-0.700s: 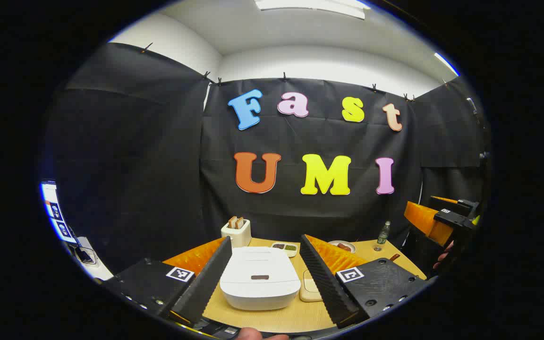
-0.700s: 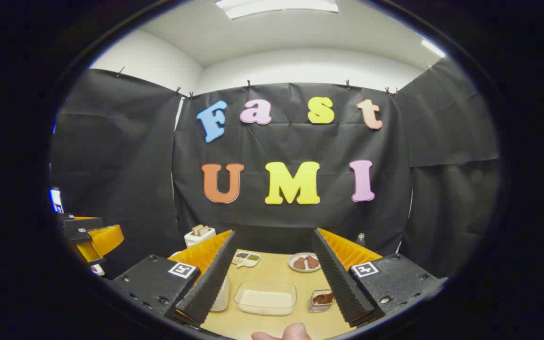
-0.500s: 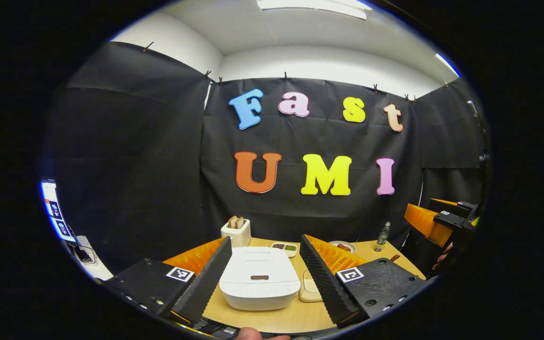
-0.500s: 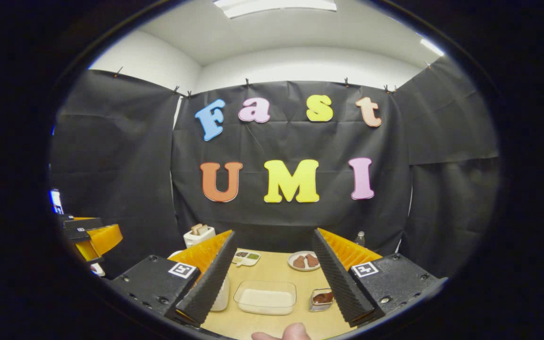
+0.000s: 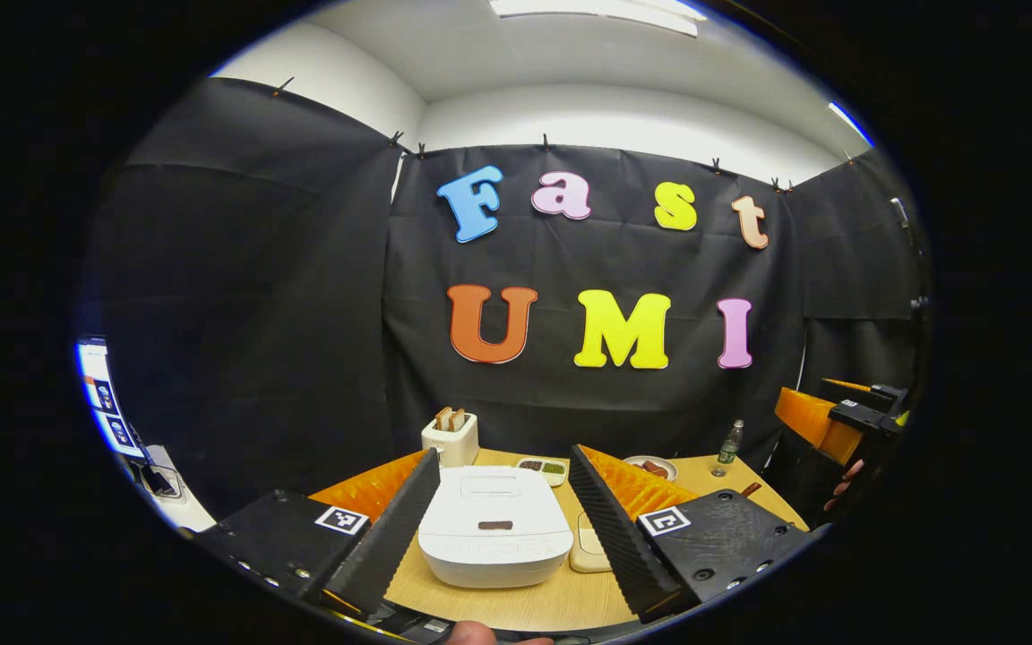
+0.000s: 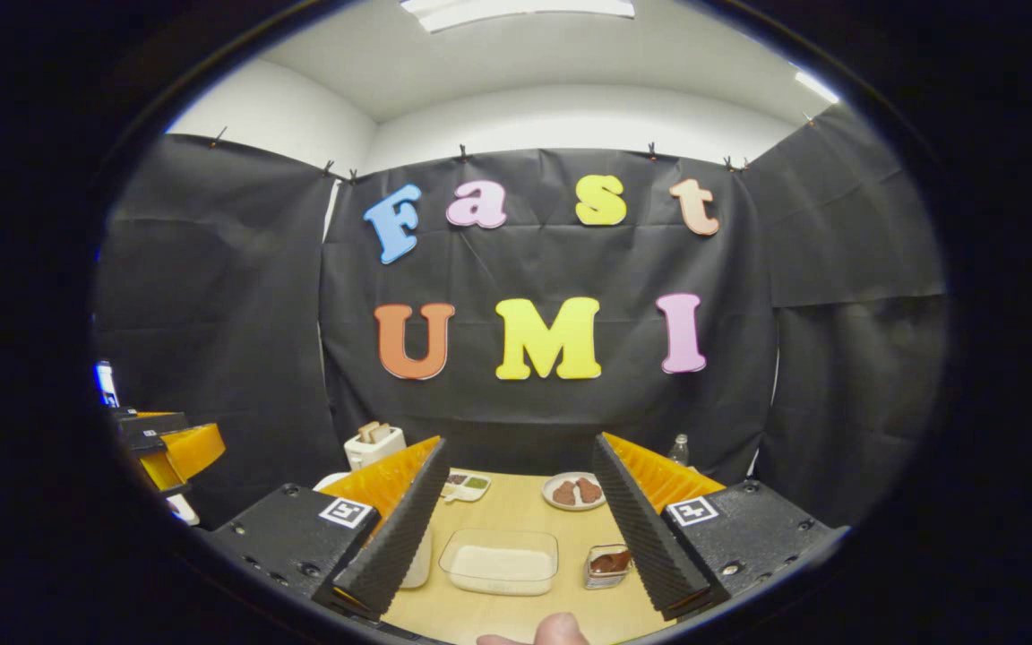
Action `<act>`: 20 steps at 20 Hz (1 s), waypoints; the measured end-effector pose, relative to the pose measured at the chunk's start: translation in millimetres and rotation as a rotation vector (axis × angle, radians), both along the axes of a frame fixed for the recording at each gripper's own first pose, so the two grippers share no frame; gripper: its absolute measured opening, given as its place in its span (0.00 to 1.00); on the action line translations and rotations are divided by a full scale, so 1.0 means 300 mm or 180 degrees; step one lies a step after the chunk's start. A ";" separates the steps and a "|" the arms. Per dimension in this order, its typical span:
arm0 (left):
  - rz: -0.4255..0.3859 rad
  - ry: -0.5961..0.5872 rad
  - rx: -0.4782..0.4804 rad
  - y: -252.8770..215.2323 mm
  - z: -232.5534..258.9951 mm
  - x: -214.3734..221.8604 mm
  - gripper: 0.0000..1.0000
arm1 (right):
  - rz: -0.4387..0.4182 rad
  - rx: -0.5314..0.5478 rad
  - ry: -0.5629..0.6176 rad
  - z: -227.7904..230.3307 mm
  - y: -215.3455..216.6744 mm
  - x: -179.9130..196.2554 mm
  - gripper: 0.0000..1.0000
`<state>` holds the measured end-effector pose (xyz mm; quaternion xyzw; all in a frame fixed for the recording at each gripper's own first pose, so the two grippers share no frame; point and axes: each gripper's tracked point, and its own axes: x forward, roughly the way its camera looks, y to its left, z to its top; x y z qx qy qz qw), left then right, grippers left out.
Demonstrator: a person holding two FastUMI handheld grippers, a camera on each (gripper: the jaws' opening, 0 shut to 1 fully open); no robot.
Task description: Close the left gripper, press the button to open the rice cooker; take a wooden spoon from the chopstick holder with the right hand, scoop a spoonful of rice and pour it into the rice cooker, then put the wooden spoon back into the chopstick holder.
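Note:
The white rice cooker (image 5: pixel 494 528) sits lid down on the wooden table (image 5: pixel 516 605), with a dark button (image 5: pixel 494 525) on its front. My left gripper (image 5: pixel 504 455) is open above and in front of it, the cooker framed between its fingers. My right gripper (image 6: pixel 520 443) is open too, over a clear container of rice (image 6: pixel 500 563). Right of the container stands a small holder (image 6: pixel 607 564) with something brown in it; I cannot make out the spoon. The cooker's edge (image 6: pixel 419 557) peeks out behind my right gripper's left finger.
A white toaster with bread (image 5: pixel 450 439) stands at the back left, a small divided dish (image 5: pixel 541 468) behind the cooker. A plate of brown food (image 6: pixel 574 491) and a bottle (image 5: pixel 729 441) are at the back right. A thumb (image 6: pixel 561 632) shows at the bottom edge.
Both views have drifted only slightly. Both grippers stay open and nothing on the table has moved.

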<state>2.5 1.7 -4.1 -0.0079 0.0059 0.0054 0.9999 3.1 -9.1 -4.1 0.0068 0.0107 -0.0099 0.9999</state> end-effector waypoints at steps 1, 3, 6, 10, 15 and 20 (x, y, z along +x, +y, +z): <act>0.0003 0.0001 0.0002 -0.002 0.000 0.001 0.94 | -0.0002 -0.0001 -0.0003 0.002 -0.001 0.001 1.00; 0.0010 0.0001 0.0003 -0.003 -0.001 -0.003 0.94 | 0.0001 0.0001 -0.0011 0.006 0.000 0.000 1.00; 0.0018 0.0002 -0.0003 -0.003 0.001 -0.006 0.94 | 0.0005 -0.0006 -0.0008 0.000 -0.006 0.004 1.00; 0.0035 0.0015 -0.0004 -0.001 -0.006 -0.002 0.94 | 0.0009 -0.0009 0.0008 -0.003 -0.015 0.010 1.00; 0.0035 0.0048 -0.0005 -0.009 -0.013 0.014 0.94 | -0.0018 -0.0001 0.0019 -0.008 -0.039 0.023 1.00; 0.0024 0.0172 -0.0041 -0.024 -0.053 0.042 0.94 | -0.0077 -0.0004 0.0093 -0.039 -0.080 0.039 1.00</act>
